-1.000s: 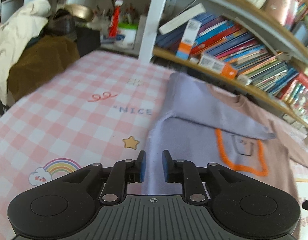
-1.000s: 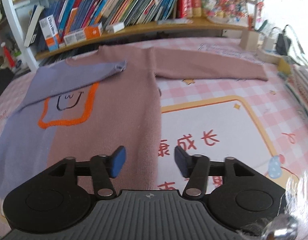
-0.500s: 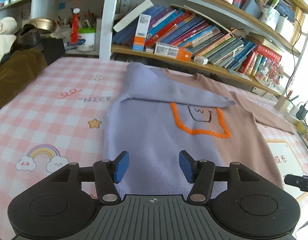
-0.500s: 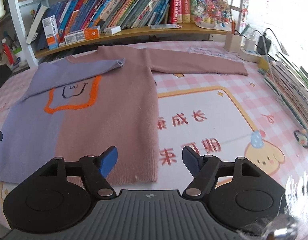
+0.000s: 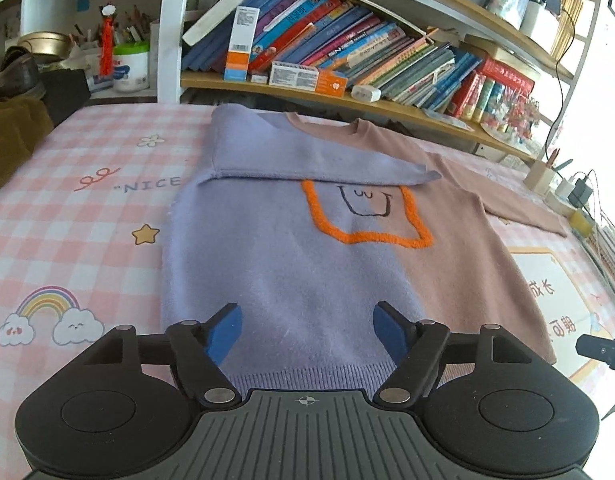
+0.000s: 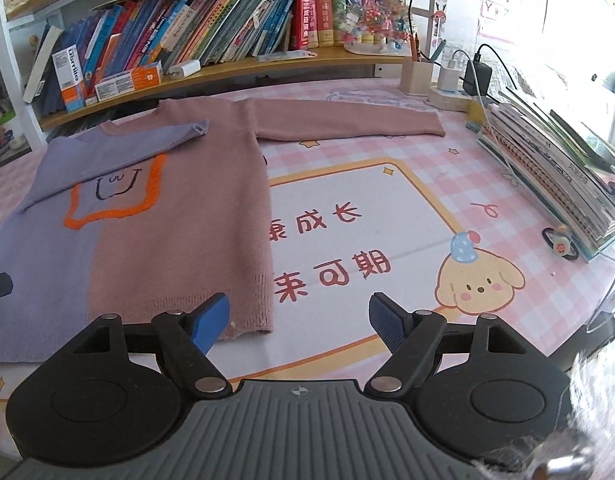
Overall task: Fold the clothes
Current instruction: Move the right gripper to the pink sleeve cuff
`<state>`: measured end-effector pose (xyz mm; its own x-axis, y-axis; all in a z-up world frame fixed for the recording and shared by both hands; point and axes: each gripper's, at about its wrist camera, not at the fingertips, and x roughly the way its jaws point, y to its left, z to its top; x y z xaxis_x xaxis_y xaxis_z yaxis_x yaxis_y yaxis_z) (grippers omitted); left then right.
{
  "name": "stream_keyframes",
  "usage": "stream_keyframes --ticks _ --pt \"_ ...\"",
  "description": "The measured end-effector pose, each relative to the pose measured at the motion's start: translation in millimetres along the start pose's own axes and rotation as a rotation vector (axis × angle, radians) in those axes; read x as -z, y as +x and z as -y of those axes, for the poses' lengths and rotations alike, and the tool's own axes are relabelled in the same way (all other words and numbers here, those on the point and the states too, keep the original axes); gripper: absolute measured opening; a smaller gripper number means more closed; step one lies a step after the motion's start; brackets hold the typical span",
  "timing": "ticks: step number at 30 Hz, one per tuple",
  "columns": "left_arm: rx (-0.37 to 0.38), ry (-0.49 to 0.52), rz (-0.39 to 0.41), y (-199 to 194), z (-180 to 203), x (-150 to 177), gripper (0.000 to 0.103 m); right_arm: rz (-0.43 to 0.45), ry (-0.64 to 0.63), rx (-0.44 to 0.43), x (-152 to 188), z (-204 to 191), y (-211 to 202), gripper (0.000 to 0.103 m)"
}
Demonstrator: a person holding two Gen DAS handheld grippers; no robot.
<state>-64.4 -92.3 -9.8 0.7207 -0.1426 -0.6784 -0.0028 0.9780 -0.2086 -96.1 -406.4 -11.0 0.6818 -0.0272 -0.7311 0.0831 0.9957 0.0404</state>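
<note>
Left gripper: we see its blue pads spread wide, having just been opening; nothing is pinched between them, and they hover above the lilac hem.
Right gripper: we find it wide apart too, its jaws having just been opening; it holds nothing and hangs over the hem's brown corner and the mat beside it.
Sweater: we see it flat on the worktop, front up, half lilac and half brown, with an orange outline and a small drawn face on the chest.
Lilac sleeve: folded across the chest, its cuff reaching the brown half.
Brown sleeve: stretched straight out to the side.
Worktop: covered by a pink checked mat with cartoon prints.
Bookshelf: packed with books, behind the sweater.
</note>
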Motion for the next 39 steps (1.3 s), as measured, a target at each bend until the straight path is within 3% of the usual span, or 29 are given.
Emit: stream_keyframes --ticks 13,25,31,39 --pt "-0.066 -0.032 -0.023 20.1 24.7 -9.6 0.079 0.002 0.028 -0.025 -28.0 31.0 26.7 0.080" --pt "-0.184 -0.061 -0.015 47.4 105.5 -20.1 0.079 0.017 0.033 -0.119 -94.0 115.1 88.8 0.080" --pt "-0.252 -0.096 -0.032 57.7 132.6 -14.3 0.079 0.009 0.007 -0.149 -123.6 155.1 128.9 0.080" --pt "-0.403 -0.207 -0.055 45.3 131.6 -0.4 0.080 -0.040 0.011 -0.170 -158.2 195.9 177.5 0.080"
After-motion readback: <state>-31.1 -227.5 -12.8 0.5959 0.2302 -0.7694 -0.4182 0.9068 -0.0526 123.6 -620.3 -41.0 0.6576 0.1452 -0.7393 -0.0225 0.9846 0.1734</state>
